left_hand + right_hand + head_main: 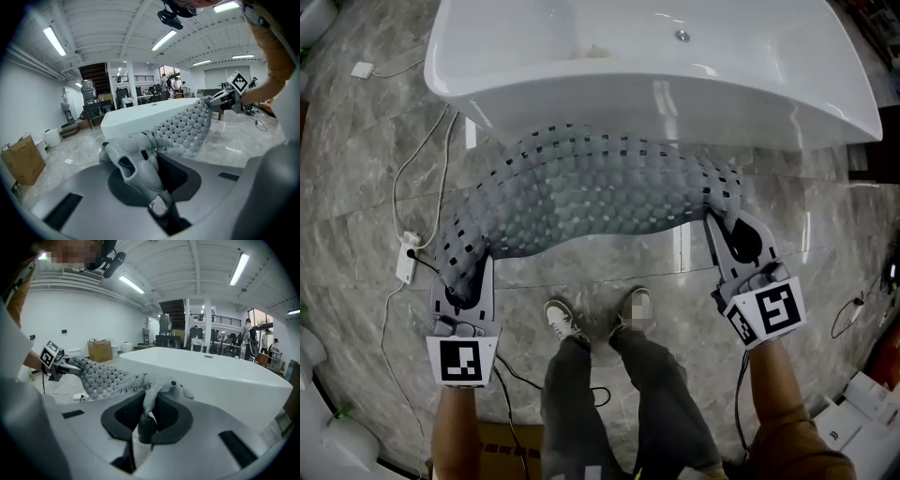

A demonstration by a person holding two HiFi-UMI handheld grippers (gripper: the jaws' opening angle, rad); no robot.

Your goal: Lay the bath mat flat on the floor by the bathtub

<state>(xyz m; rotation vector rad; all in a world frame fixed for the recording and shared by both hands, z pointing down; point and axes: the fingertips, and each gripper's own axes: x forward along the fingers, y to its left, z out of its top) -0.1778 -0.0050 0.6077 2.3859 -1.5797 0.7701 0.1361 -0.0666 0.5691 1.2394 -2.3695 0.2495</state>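
Head view, looking steeply down: standing on the grey marble floor (pixel 581 267) in front of a white bathtub (pixel 647 84), with two shoes (pixel 565 322) pointing toward it. Holding a grey bath mat (pixel 600 192) stretched sideways between both tools, close by the tub's near wall; touching it or not, hard to tell. Pinching the mat's left end with the left gripper (pixel 464 284), jaws clenching tight on a bunched fold of rubber, as showing in the left gripper view. Pinching the right end likewise with the right gripper (pixel 719 227), jaws squeezing a thin folded edge, as showing in the right gripper view. Carrying the mat up off the floor, sagging in a shallow curve through the middle, with its bumpy, hole-dotted face turning upward and both gripped ends drooping over the jaws. Not yet lying flat. Lying on the floor at the left, near the left gripper but apart from the mat: a white power strip (pixel 406 262) and a thin white cable (pixel 441 169). Standing on the floor at the far left of the left gripper view, well away from the tub: a cardboard box (pixel 21 159).
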